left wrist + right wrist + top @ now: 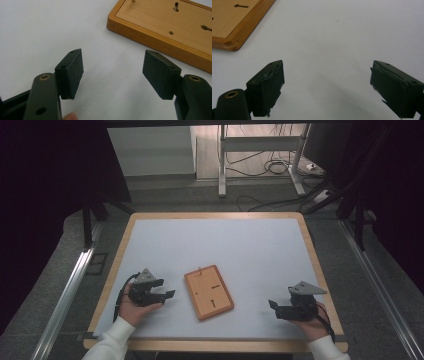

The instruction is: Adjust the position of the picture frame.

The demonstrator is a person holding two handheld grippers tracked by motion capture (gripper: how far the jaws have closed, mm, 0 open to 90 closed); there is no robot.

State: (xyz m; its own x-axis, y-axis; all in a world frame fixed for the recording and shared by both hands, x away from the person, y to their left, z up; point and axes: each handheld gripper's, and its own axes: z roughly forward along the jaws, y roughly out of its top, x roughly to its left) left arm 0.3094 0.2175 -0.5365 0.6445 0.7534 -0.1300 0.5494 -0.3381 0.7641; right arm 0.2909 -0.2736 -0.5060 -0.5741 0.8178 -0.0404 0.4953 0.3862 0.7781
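My left tongs (169, 294) sit low over the white table (250, 250) on its near left side, held in my left hand (131, 309), with the grey three-cornered plate on top and the cable looping off behind. Their jaws stand wide apart with nothing between them, only bare white surface under the gap; in the left gripper view (112, 68) the two black pads (75, 71) face each other across that gap, and a fingertip of mine peeks in at the bottom edge.

Just beyond those jaws, toward the middle of the table, lies the wooden board (209, 291), flat and turned a little askew, its long sides slanting. It is a pale wood panel in a darker raised frame, with a few small dark slots cut in its face and a small peg standing near its far short edge. The left tongs point at it and are near it but do not touch it. From the left gripper view the board (172, 30) fills the upper right corner.

On the near right side my right tongs (272, 306) rest in my right hand (312, 322), aimed leftward at the board and well apart from it. Their jaws are also spread, holding nothing. In the right gripper view (327, 85) a corner of the board (234, 25) shows at upper left.
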